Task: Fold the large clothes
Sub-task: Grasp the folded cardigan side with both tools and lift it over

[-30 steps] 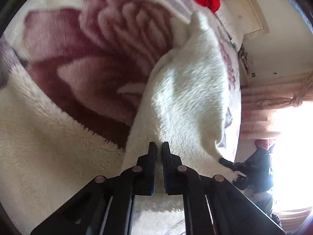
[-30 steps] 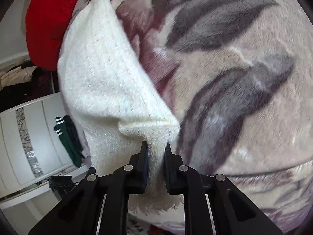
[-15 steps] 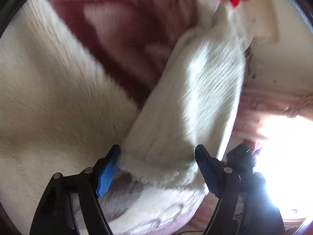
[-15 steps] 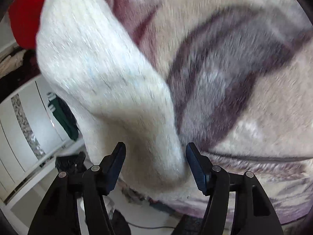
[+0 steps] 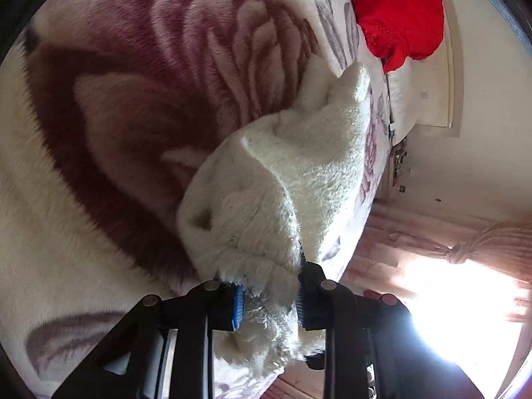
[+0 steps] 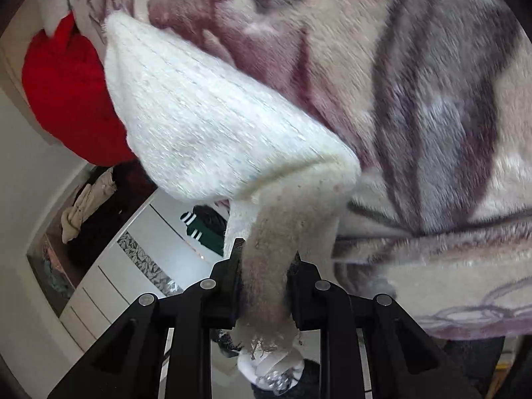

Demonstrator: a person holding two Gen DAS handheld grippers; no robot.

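Note:
A fluffy cream-white garment (image 5: 299, 173) lies bunched on a floral plush blanket (image 5: 133, 99). My left gripper (image 5: 267, 302) is shut on the garment's near edge, with thick fabric between the blue-padded fingers. In the right wrist view the same garment (image 6: 206, 126) stretches away over the blanket (image 6: 432, 99). My right gripper (image 6: 264, 276) is shut on another gathered part of its edge, which hangs down through the fingers.
A red garment (image 5: 399, 10) lies at the far end of the bed and shows in the right wrist view (image 6: 66, 93) too. A white wardrobe (image 6: 109, 276) with hanging clothes stands beside the bed. A bright window with tied curtains (image 5: 465, 256) is at right.
Both grippers let go and opened wide half a second ago. Both have since closed again on thicker bunches of the white garment's edge, and the garment is more gathered.

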